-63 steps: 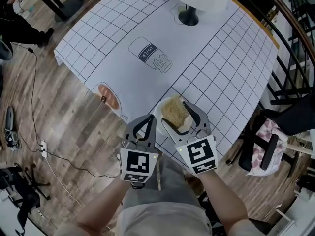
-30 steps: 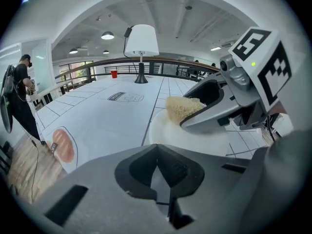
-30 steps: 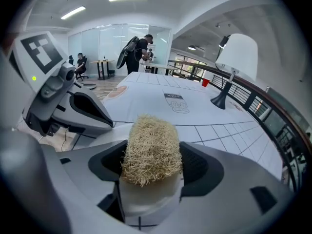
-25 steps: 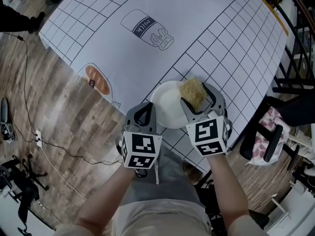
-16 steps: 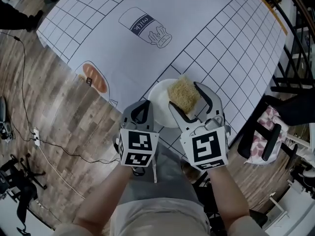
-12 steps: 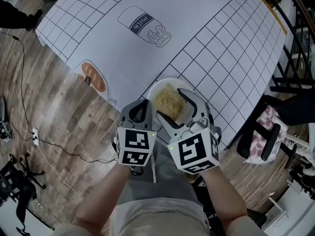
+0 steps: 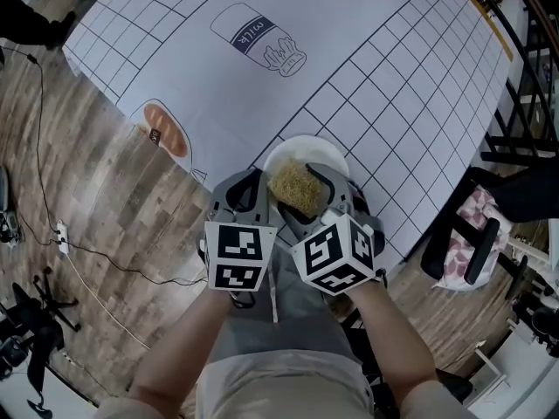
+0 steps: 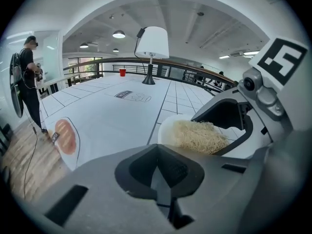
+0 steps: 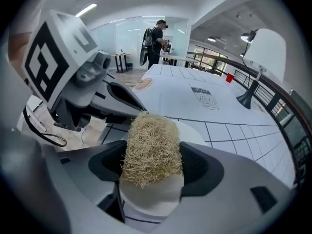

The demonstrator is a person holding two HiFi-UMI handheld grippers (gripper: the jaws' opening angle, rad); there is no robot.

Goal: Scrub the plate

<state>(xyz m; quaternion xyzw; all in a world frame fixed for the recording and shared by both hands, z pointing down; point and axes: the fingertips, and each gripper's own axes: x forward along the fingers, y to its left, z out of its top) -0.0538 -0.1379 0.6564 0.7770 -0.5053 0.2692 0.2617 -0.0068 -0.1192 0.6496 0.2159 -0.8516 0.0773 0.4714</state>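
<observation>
A white plate [image 7: 319, 151] sits at the near edge of the gridded table [image 7: 393, 85]. My right gripper [image 7: 303, 190] is shut on a straw-coloured fibre scrubber [image 7: 293, 188], which is pressed on the plate's near left part. In the right gripper view the scrubber [image 9: 152, 147] stands between the jaws over the plate [image 9: 156, 199]. My left gripper [image 7: 255, 180] is shut at the plate's left rim and seems to pinch it. In the left gripper view the plate [image 8: 168, 128] and the scrubber [image 8: 197, 136] lie just beyond its tip [image 8: 158, 152].
Drawings of a milk bottle [image 7: 260, 42] and a bread loaf [image 7: 163, 131] are printed on the table cover. A lamp [image 8: 152, 43] stands at the far end. Cables [image 7: 61, 234] lie on the wooden floor, a chair with pink cloth [image 7: 476, 225] at right, a person [image 9: 156, 38] beyond the table.
My right gripper has carried the scrubber from the plate's right side leftward and nearer across the plate. The left gripper has stayed at the plate's left rim.
</observation>
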